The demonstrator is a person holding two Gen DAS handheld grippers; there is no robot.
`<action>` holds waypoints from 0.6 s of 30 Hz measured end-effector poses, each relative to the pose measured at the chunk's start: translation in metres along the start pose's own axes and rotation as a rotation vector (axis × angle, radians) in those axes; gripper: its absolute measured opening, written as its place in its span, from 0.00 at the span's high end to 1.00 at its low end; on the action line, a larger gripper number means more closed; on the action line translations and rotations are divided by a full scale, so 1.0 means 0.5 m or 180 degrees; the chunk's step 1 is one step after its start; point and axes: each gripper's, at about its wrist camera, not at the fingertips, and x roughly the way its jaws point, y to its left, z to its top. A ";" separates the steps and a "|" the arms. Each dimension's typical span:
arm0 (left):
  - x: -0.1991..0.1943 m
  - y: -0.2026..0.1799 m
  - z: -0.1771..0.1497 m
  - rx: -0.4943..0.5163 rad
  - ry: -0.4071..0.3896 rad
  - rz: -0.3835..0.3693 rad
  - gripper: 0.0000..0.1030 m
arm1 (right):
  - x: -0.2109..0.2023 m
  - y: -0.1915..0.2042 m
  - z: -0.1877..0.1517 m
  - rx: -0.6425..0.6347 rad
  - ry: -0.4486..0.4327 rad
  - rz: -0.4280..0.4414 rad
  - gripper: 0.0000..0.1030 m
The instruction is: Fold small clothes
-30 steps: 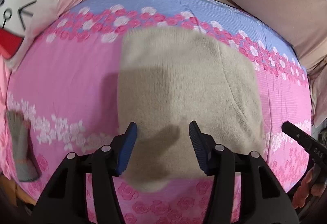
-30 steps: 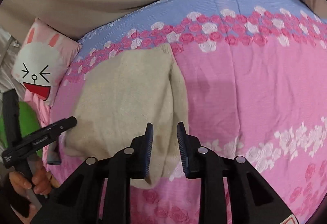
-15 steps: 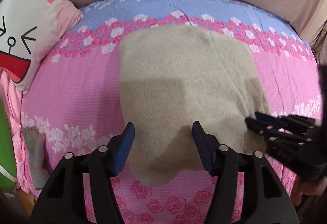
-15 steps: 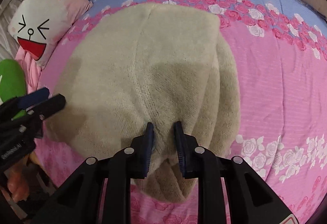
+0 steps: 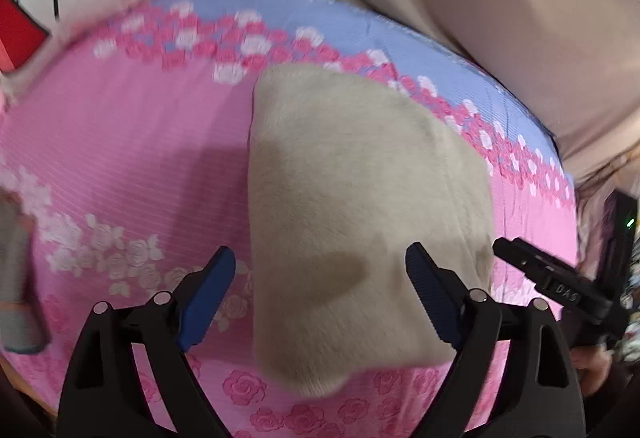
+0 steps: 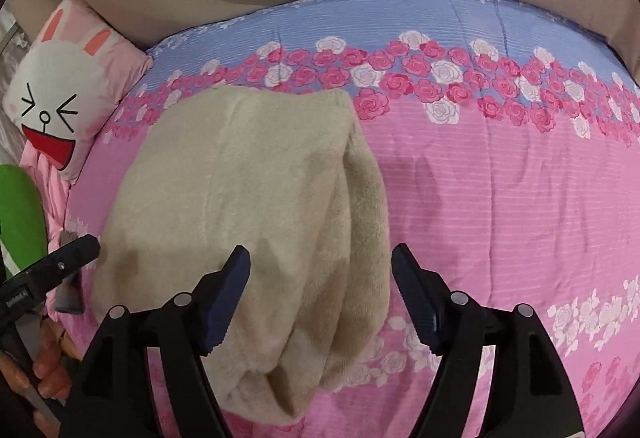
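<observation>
**A:** So where are you at with this fold? From what I can see, your beige knit sweater is already a compact, roughly rectangular bundle on the pink floral bedspread, lying left of the middle, with its far edge up at the band of roses. There's a doubled layer along its right side and a rounded lump at the near end, so the main folds look done to me.

**B:** Agreed, though that near end looks a bit lumpy and the right flap isn't flush. You might want one more fold or a quick tidy, hard to call from here.

**A:** Grippers? Your left hand-held gripper has its jaws opening, spread wide over the sweater's near left part, nothing pinched. The pads sit apart from the knit. Your right hand-held gripper is opening too, straddling the near right edge, with cloth showing between the jaws but no pad pressing on it.

**B:** Yeah, that's the big change. Half a second back your right jaws were nearly pressed together right down on the near end of the sweater, and your left was only about half spread. Now both have let go and gone wide.

**A:** The right view also pulled back. The sweater filled much more of that picture before, and now more bedspread shows on the right. The left view is blurry, so that hand is moving as well.

**B:** The bunny cushion at the far left hasn't budged.
</observation>
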 end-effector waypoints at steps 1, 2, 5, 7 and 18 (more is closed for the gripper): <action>0.029 0.015 0.013 -0.0061 0.0121 -0.0137 0.18 | 0.022 -0.011 0.005 0.0072 0.0084 0.0045 0.30; 0.046 0.020 0.018 -0.0070 0.0184 -0.0222 0.19 | 0.048 -0.024 0.010 0.0179 0.0180 0.0145 0.30; 0.096 0.019 0.022 -0.0005 0.0292 -0.0376 0.37 | 0.094 -0.052 0.006 0.0558 0.0284 0.0508 0.35; 0.084 -0.003 0.031 0.0116 0.0211 -0.0450 0.53 | 0.101 -0.063 0.004 0.0784 0.0275 0.0887 0.85; 0.072 -0.076 0.013 0.0575 -0.0059 0.0193 0.37 | 0.059 0.022 0.021 -0.0239 0.0047 -0.0167 0.77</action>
